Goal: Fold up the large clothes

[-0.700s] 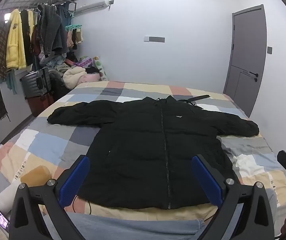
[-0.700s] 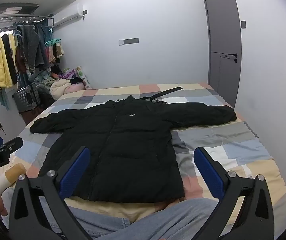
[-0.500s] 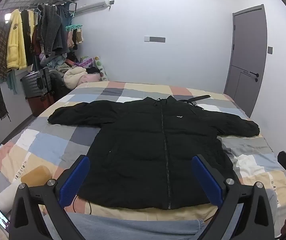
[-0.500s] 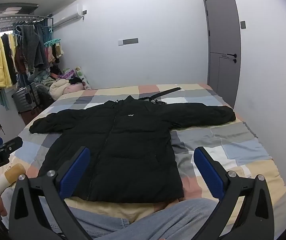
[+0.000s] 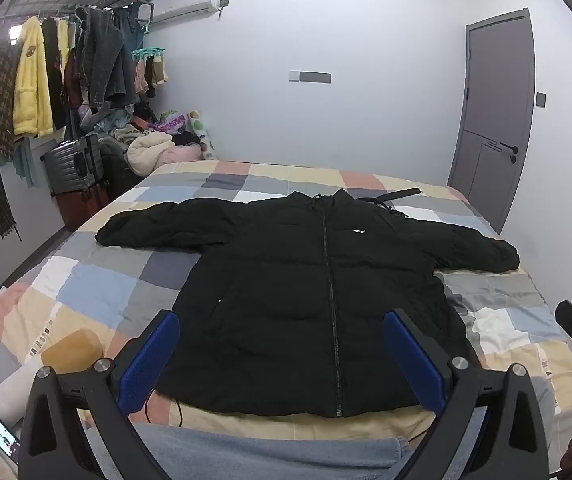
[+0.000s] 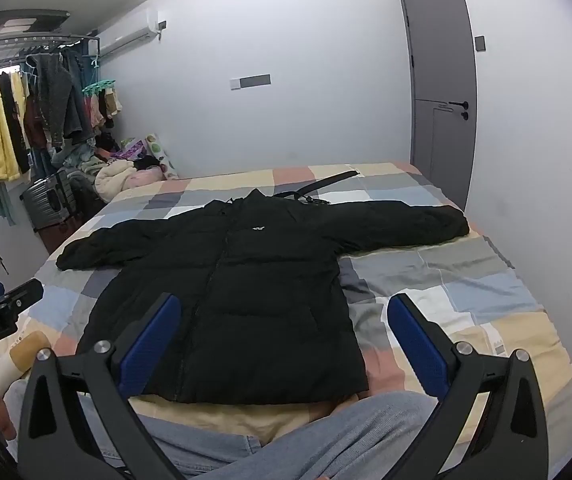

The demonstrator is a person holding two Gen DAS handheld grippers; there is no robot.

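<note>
Your black jacket (image 5: pixel 325 292) lies flat on the checked bed (image 5: pixel 98 280), zipped up, with both sleeves spread out to the sides. Your left gripper (image 5: pixel 282 356) and your right gripper (image 6: pixel 282 340) hang above its bottom edge. Both have their blue fingers (image 5: pixel 148 356) wide apart and hold nothing.

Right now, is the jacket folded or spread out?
Spread out: the jacket lies flat on the bed, zipped, both sleeves stretched sideways, no fold yet.
</note>
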